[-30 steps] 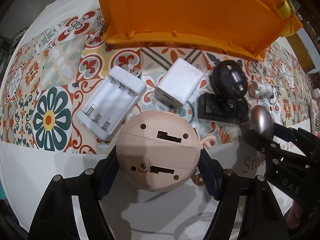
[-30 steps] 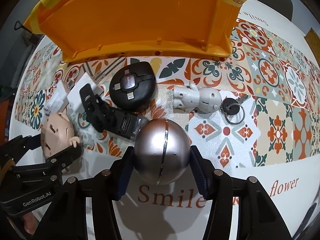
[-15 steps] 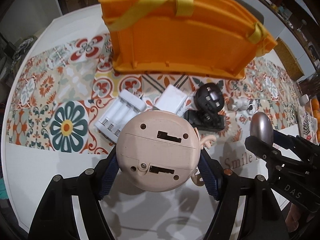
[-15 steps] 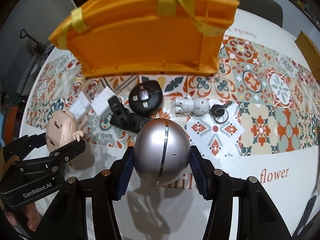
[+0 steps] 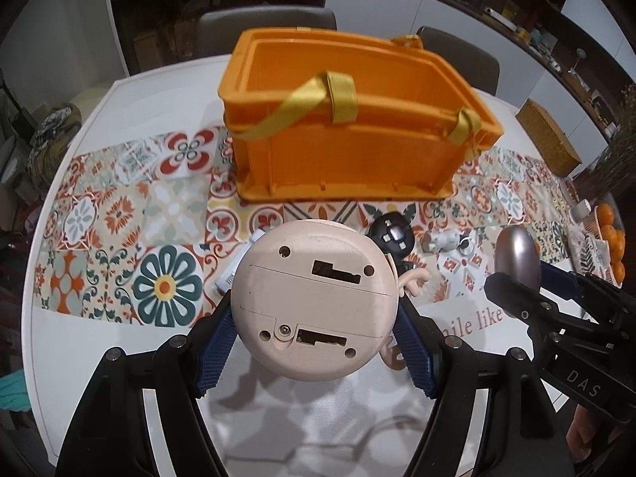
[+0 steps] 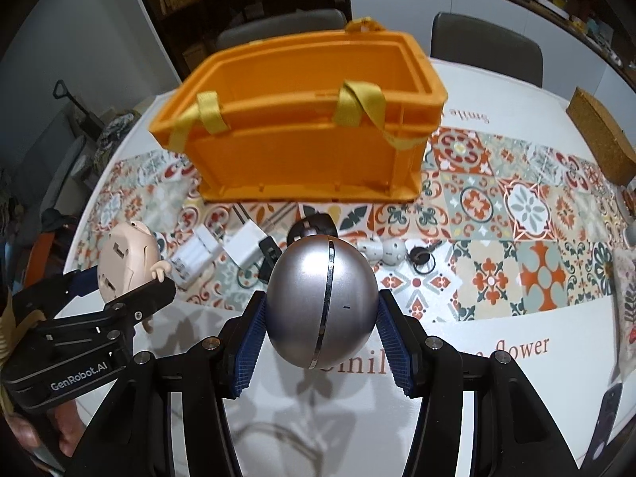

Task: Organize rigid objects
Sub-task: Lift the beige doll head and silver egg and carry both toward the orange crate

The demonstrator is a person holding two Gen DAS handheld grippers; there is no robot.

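My left gripper (image 5: 314, 342) is shut on a round beige toy (image 5: 316, 300) with small arms, held high above the table; it also shows in the right wrist view (image 6: 123, 260). My right gripper (image 6: 320, 336) is shut on a silver ball-shaped device (image 6: 322, 304), also seen from the left wrist (image 5: 516, 254). An orange crate (image 5: 342, 135) with yellow straps stands open at the back of the patterned runner (image 5: 119, 214), and shows in the right wrist view (image 6: 306, 135). Both held objects hang in front of the crate, below its rim.
On the runner before the crate lie a white battery charger (image 6: 194, 258), a white adapter (image 6: 244, 246), a black round gadget (image 5: 391, 234), a white figure (image 6: 383, 252) and a key ring (image 6: 421, 256). A cork block (image 6: 600, 139) sits far right. Oranges (image 5: 610, 234) sit at the right edge.
Both grippers have risen and pulled back from the table with their objects. The crate's open top has come into view.
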